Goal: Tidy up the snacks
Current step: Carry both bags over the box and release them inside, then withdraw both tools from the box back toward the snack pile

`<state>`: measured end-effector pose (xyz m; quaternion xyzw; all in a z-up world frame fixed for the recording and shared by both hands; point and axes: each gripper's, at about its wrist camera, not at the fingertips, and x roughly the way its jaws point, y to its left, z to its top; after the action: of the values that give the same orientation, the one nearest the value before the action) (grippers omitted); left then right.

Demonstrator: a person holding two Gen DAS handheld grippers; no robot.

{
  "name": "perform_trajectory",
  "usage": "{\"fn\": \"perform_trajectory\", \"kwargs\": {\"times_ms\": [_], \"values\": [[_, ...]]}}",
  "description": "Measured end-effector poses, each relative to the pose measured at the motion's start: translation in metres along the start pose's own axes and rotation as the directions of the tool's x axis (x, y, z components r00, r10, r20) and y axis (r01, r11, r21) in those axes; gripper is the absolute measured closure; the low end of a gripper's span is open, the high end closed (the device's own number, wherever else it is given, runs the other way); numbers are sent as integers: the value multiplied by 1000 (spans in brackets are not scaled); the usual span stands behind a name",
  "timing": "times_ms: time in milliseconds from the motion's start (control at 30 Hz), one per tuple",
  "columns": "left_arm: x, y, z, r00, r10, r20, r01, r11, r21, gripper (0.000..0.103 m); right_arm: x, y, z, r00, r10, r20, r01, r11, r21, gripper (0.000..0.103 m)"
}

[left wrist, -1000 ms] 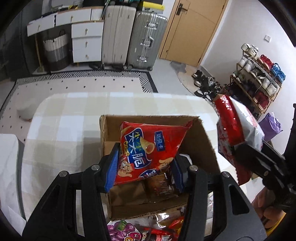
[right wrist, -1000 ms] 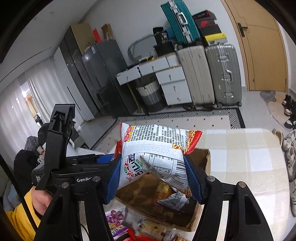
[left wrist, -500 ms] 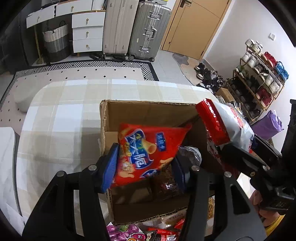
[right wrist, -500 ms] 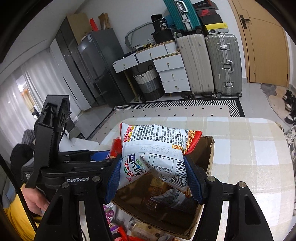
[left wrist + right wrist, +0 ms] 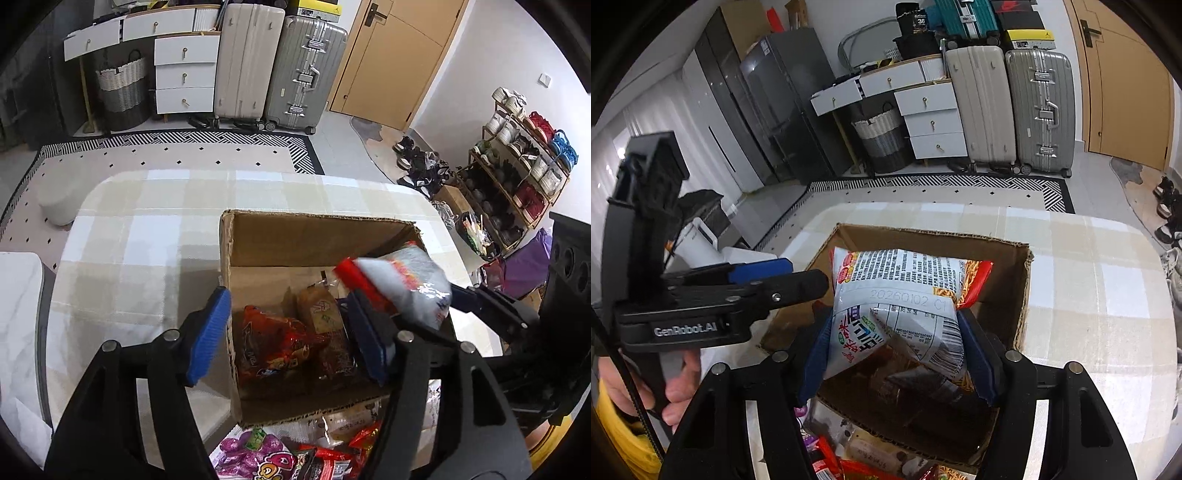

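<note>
Red chip bag (image 5: 275,341) lies in the cardboard box (image 5: 317,236) under the left gripper (image 5: 286,334), jaws just spread.

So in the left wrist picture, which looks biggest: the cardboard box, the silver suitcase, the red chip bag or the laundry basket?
1. cardboard box
2. silver suitcase
3. red chip bag
4. laundry basket

The bag and basket look close, and the box and bag sit nearer the camera, so real sizes may differ.

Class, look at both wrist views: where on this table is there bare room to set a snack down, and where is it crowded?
Free: the checked tablecloth left of and beyond the cardboard box. Crowded: the box floor with packets, and the loose snack pile along its near wall.
</note>
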<state>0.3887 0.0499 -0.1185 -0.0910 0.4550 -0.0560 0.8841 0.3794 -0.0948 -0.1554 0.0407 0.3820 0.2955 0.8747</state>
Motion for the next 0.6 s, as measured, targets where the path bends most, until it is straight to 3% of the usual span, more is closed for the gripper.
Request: {"fn": "perform_trajectory", "kwargs": {"times_ms": [433,600], "values": [[-67,-20,-26,997,40,71,-43,998,35,36,-55,15,-9,996,-25,90,27,999,-19,34],[-115,-30,-47,988,46,150,-51,998,32,25,-95,28,-19,989,-26,144,30,999,-28,34]]}}
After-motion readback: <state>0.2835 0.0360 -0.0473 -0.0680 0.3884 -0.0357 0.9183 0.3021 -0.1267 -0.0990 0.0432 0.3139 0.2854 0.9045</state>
